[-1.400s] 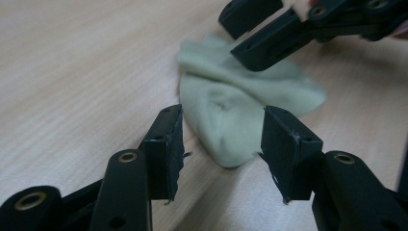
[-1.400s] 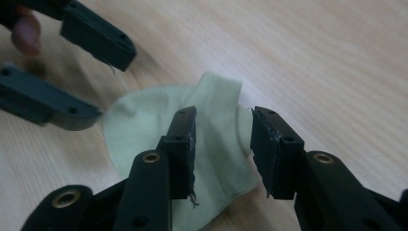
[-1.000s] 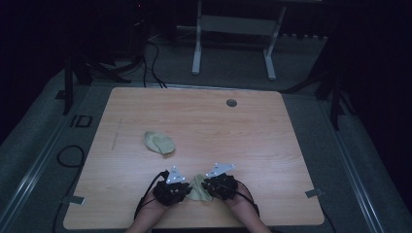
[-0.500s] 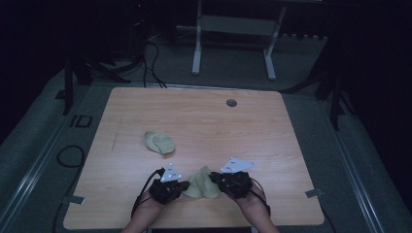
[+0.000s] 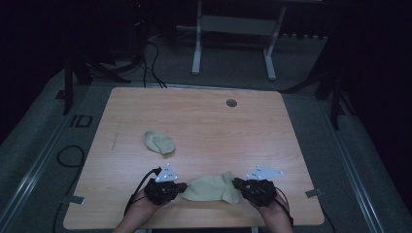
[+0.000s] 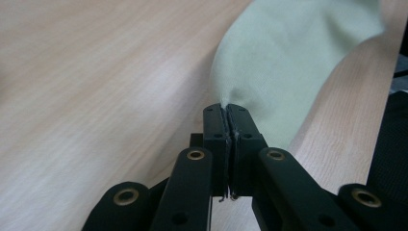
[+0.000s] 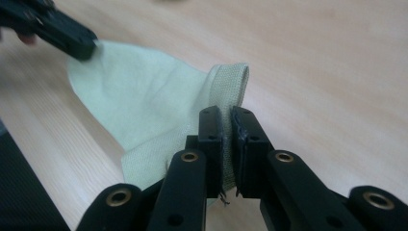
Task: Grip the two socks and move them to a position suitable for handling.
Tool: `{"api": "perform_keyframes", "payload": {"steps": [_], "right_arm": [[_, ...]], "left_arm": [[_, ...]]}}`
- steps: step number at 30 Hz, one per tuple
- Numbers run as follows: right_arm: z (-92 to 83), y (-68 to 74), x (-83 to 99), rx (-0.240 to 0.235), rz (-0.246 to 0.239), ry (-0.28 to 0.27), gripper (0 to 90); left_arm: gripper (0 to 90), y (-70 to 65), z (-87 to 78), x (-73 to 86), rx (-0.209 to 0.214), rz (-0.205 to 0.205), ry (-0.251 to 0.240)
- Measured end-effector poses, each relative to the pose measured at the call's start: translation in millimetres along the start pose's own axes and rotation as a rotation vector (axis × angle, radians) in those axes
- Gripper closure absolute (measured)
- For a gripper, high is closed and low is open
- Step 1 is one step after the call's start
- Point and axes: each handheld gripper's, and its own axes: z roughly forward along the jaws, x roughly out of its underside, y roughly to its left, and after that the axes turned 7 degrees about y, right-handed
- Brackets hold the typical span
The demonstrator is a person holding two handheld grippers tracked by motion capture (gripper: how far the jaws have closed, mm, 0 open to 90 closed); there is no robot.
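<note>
Though unlabelled, sock (image 5: 212,188) between tools

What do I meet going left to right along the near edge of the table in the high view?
Left claw → stretched sock → right claw.

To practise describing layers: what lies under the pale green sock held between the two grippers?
Under the sock lies the wooden table. The left gripper and right gripper clamp its two ends. The wood beneath its middle is covered, so anything there cannot be seen.
</note>
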Motion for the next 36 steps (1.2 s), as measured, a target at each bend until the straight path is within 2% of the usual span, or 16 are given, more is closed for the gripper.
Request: {"api": "perform_keyframes", "payload": {"steps": [4, 9, 10, 11, 12, 13, 14, 15, 19, 20, 23, 24, 27, 31, 34, 36], "right_arm": [[11.7, -9.6, 17.9, -0.013, 0.037, 0.047, 83.1], [20.1, -17.9, 28.7, -0.003, 0.059, 0.081, 82.8], [21.4, -19.4, 29.5, -0.003, 0.063, 0.083, 81.9], [22.3, -20.7, 29.9, -0.005, 0.071, 0.087, 77.4], [22.3, -20.7, 29.9, -0.005, 0.071, 0.087, 77.4], [22.6, -21.7, 29.9, 0.0, 0.074, 0.087, 77.4], [19.8, -22.0, 28.0, 0.018, 0.08, 0.078, 61.5], [17.5, -21.5, 26.7, 0.019, 0.077, 0.065, 60.3], [11.1, -17.2, 22.0, 0.011, 0.058, 0.044, 60.3], [10.4, -12.2, 20.1, 0.0, 0.036, 0.044, 66.0], [15.1, -4.5, 20.2, -0.017, 0.001, 0.063, 69.9], [18.0, -2.2, 20.8, -0.014, -0.009, 0.073, 70.1], [24.3, 0.1, 22.8, -0.002, -0.032, 0.101, 70.3], [29.6, -0.6, 25.9, 0.009, -0.051, 0.121, 67.2], [31.5, -3.0, 29.6, 0.006, -0.074, 0.128, 67.1], [31.2, -3.6, 30.0, 0.003, -0.079, 0.128, 66.5]], "left_arm": [[87.4, 2.7, 16.2, -1.0, 0.027, -0.003, 0.042], [87.3, 1.3, 26.2, -1.1, 0.033, 0.006, 0.06], [87.2, 1.0, 27.0, -1.0, 0.036, 0.013, 0.063], [86.0, 0.9, 26.8, -0.9, 0.044, 0.007, 0.064], [80.6, 0.9, 26.8, -0.9, 0.044, 0.007, 0.064], [80.6, 0.9, 26.8, -0.9, 0.044, 0.007, 0.064], [66.1, 1.6, 19.2, -0.4, 0.04, -0.025, 0.021], [66.0, 0.9, 15.4, -0.9, 0.032, -0.032, 0.013], [66.7, -3.5, 10.5, -2.1, 0.024, -0.018, -0.002], [73.0, -15.4, 6.6, -5.8, 0.028, 0.025, -0.008], [80.7, -25.1, 12.2, -8.9, 0.031, 0.05, 0.006], [84.1, -25.1, 12.2, -8.9, 0.031, 0.05, 0.006], [84.2, -27.5, 27.3, -10.1, 0.018, 0.046, 0.048], [84.3, -23.8, 37.0, -7.2, 0.033, 0.035, 0.084], [86.4, -21.9, 37.0, -4.5, 0.045, 0.015, 0.075], [86.4, -22.1, 36.1, -3.7, 0.039, 0.021, 0.077]]}}
